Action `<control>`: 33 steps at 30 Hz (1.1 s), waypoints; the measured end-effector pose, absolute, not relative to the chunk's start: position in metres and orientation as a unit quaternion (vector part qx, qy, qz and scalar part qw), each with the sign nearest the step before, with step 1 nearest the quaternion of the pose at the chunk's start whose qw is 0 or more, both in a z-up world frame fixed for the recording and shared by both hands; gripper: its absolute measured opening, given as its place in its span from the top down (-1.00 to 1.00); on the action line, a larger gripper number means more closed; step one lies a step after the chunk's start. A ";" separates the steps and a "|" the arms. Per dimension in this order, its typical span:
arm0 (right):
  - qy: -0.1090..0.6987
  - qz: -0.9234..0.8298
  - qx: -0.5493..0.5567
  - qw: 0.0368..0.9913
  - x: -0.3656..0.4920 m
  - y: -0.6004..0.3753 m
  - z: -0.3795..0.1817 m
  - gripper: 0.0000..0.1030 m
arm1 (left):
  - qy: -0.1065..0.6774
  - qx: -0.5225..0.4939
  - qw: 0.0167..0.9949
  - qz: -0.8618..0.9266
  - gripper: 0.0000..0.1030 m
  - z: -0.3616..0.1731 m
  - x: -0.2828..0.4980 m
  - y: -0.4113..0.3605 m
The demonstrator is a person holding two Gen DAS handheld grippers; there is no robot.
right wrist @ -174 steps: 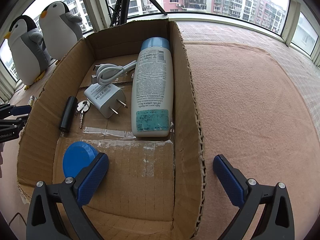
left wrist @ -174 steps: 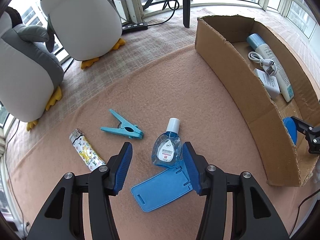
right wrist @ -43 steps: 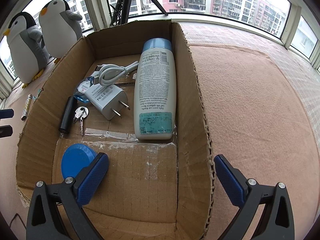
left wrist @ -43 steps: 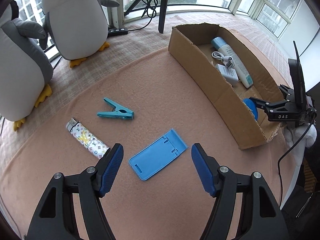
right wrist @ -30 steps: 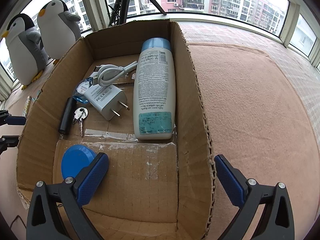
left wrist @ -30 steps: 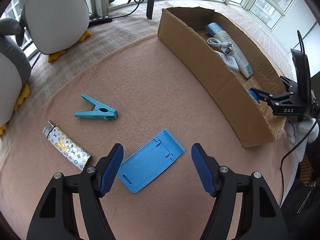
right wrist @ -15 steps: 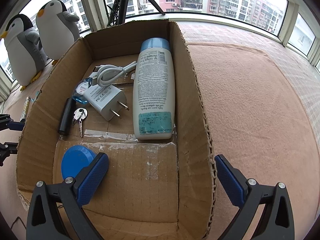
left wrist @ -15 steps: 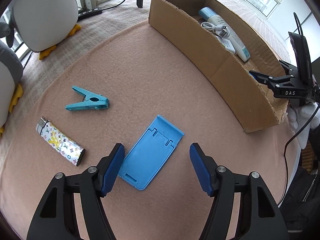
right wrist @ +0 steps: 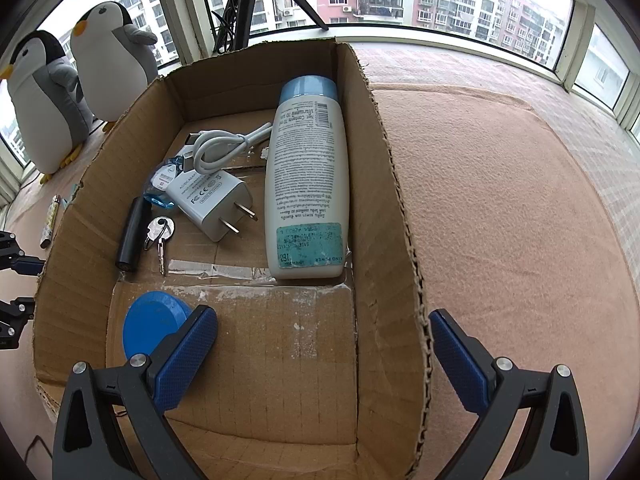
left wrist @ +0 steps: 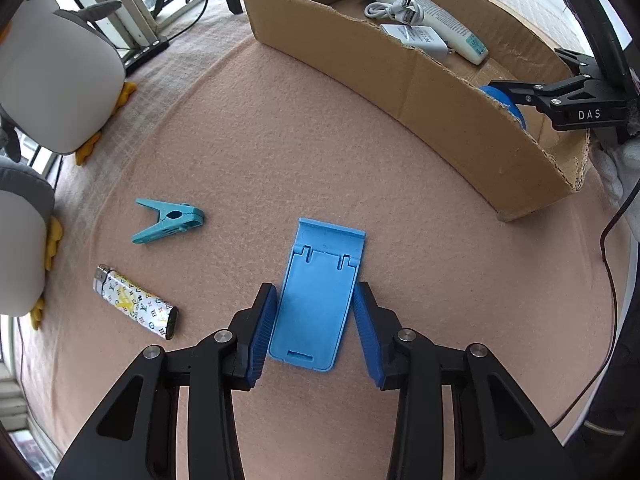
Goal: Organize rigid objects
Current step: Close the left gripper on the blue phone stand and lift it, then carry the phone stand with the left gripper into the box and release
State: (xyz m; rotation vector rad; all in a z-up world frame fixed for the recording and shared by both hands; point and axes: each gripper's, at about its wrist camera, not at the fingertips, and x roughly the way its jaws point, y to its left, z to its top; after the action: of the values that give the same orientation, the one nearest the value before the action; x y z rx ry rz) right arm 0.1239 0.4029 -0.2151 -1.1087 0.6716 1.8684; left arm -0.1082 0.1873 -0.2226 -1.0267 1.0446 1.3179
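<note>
A flat blue phone stand [left wrist: 320, 292] lies on the pink felt, lengthwise between the fingers of my left gripper [left wrist: 316, 332]. The jaws are closing; the pads stand right beside its long edges, and I see no firm pressing. A teal clothes peg [left wrist: 168, 220] and a patterned lighter [left wrist: 136, 302] lie to the left. My right gripper [right wrist: 320, 360] hangs open over the near end of the cardboard box [right wrist: 400, 240], one finger above a blue lid [right wrist: 152, 328], the other outside the right wall.
In the box lie a white bottle [right wrist: 308, 184], a charger [right wrist: 208, 200], a coiled cable [right wrist: 224, 144], keys [right wrist: 158, 232], a black cylinder [right wrist: 130, 236] and a small blue dropper bottle [right wrist: 160, 184]. Two plush penguins [left wrist: 52, 80] stand at the left by the window.
My left gripper rolled and came down over the blue stand, which now lies straight between the fingers; the jaws have narrowed a lot. The right gripper stayed put.
</note>
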 end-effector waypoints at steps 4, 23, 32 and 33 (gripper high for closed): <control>0.269 0.745 -0.442 0.421 0.123 0.403 -0.214 -0.99 | 0.418 -0.445 0.544 0.575 0.27 -0.221 -0.111 0.181; 0.266 0.746 -0.442 0.421 0.123 0.402 -0.214 -0.99 | 0.343 -0.436 0.534 0.639 0.31 -0.168 -0.112 0.177; 0.263 0.746 -0.444 0.420 0.122 0.402 -0.214 -0.99 | 0.315 -0.393 0.567 0.652 0.31 -0.143 -0.104 0.243; 0.263 0.747 -0.444 0.420 0.121 0.402 -0.214 -0.99 | 0.314 -0.390 0.570 0.652 0.31 -0.143 -0.103 0.253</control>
State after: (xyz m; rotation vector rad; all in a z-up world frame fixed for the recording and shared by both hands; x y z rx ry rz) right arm 0.1211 0.4022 -0.2139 -1.1141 0.6591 1.8714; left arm -0.1030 0.2528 -0.1428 -0.9143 0.7376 1.5298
